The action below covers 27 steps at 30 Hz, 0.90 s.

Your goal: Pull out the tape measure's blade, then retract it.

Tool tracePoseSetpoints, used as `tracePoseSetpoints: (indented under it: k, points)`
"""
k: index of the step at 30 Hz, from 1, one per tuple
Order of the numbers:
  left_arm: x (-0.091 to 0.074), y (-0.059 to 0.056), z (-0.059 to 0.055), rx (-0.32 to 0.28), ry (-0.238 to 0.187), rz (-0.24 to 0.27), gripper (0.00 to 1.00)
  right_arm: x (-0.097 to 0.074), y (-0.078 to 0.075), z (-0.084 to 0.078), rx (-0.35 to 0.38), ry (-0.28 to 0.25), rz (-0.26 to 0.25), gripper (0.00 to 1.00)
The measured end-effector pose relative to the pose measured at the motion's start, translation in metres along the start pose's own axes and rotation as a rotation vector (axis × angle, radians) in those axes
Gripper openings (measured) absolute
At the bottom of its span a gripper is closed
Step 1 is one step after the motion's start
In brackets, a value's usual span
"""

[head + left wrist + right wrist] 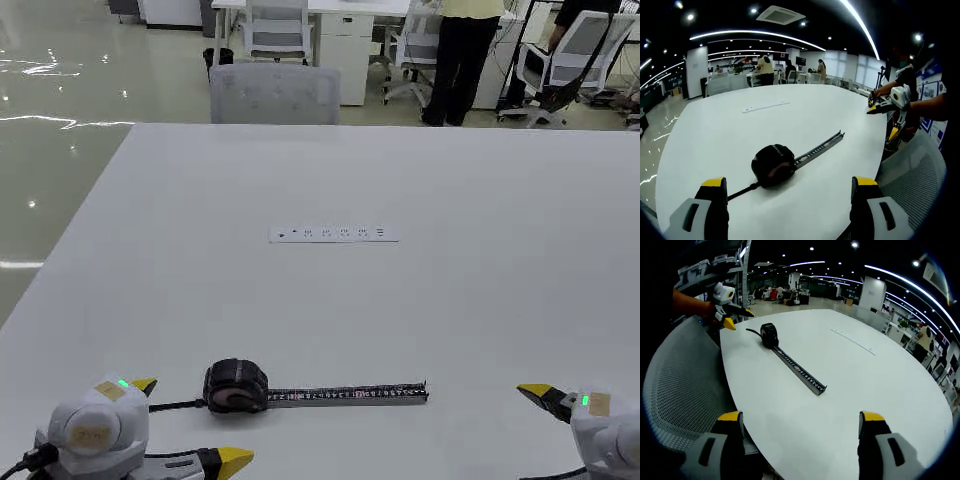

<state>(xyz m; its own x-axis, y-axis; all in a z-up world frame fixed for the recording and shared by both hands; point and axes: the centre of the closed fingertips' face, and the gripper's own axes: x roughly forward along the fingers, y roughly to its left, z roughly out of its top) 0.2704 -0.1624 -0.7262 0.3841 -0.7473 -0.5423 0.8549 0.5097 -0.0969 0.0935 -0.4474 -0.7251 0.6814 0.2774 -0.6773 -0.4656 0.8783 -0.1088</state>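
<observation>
A black tape measure (236, 386) lies near the front edge of the white table (380, 180), its blade (345, 395) pulled out flat to the right and ending in a hook. Just left of it my left gripper (190, 422) stands open, yellow-tipped jaws apart with nothing between them. The left gripper view has the case (773, 164) a short way ahead between the jaws, the blade (820, 146) running off to the right. My right gripper (540, 395) is open at the front right, apart from the blade's end (817, 386). The case (769, 335) lies farther off.
A white power strip (333, 234) is set flat in the table's middle. A grey chair back (274, 94) stands at the far edge, with office chairs and a standing person (462, 55) beyond. A mesh chair (680, 390) sits close by the table's near edge.
</observation>
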Motion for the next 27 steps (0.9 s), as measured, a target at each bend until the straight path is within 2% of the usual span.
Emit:
tracePoseSetpoints:
  k: [1,2,3,4,5,12,17,19,21,23,25,27]
  points:
    - [0.002,0.001,-0.003,-0.020,0.012,0.017,1.00,0.002,-0.002,0.000,-0.007,0.011,0.007,0.97]
    - [0.004,0.007,-0.006,-0.032,0.033,0.062,1.00,0.003,-0.003,-0.001,-0.021,0.028,0.014,0.97]
    - [0.008,0.007,-0.013,-0.061,0.073,0.073,1.00,0.005,-0.004,0.001,-0.038,0.041,0.030,0.96]
    - [0.011,0.006,-0.014,-0.081,0.076,0.072,1.00,0.007,-0.003,0.003,-0.045,0.042,0.048,0.96]
    - [0.015,0.006,-0.014,-0.088,0.071,0.080,1.00,0.009,-0.002,0.006,-0.057,0.043,0.073,0.96]
    - [0.033,0.009,-0.007,-0.069,0.043,0.128,1.00,0.030,-0.018,0.017,-0.120,0.083,0.131,0.94]
    - [0.042,0.016,-0.001,-0.098,0.012,0.198,1.00,0.049,-0.030,0.024,-0.164,0.104,0.171,0.91]
    - [0.047,0.014,-0.002,-0.106,-0.012,0.188,1.00,0.057,-0.034,0.027,-0.190,0.118,0.189,0.89]
    - [0.051,0.015,-0.009,-0.121,0.002,0.192,1.00,0.065,-0.036,0.029,-0.218,0.128,0.221,0.85]
    - [0.051,0.018,-0.011,-0.138,0.001,0.209,1.00,0.072,-0.040,0.032,-0.257,0.136,0.232,0.83]
    - [0.052,0.022,-0.008,-0.169,-0.019,0.217,1.00,0.077,-0.043,0.033,-0.287,0.163,0.246,0.81]
    - [0.053,0.025,-0.007,-0.164,-0.028,0.231,1.00,0.082,-0.045,0.031,-0.313,0.182,0.264,0.78]
